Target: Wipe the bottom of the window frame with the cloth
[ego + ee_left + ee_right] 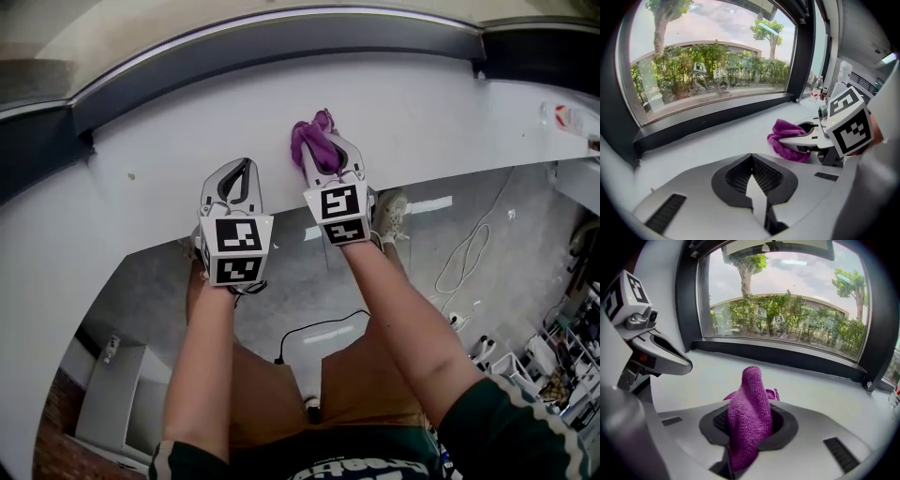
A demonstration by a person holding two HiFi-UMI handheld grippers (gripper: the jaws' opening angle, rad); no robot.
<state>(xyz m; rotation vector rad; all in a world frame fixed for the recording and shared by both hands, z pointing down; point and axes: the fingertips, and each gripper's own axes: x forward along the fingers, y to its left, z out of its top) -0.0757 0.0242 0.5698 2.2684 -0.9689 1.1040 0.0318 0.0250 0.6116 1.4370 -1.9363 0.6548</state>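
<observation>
Cloth (314, 141): one purple, nubbly piece, bunched and pinched between the right gripper's (330, 161) jaws, over the white sill (422, 122), short of the dark window frame (281, 42) along its far edge. The left gripper (751, 157) alongside is clenched on nothing.

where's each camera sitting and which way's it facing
Head view: on the person's head, facing steeply down at the white sill; both forearms, left gripper and right gripper show.
Left gripper view: on the left gripper, facing the window along its shut jaws.
Right gripper view: on the right gripper, facing the window along jaws shut on the purple cloth.
Shared: both gripper views show the window and sill; all show the purple cloth.
</observation>
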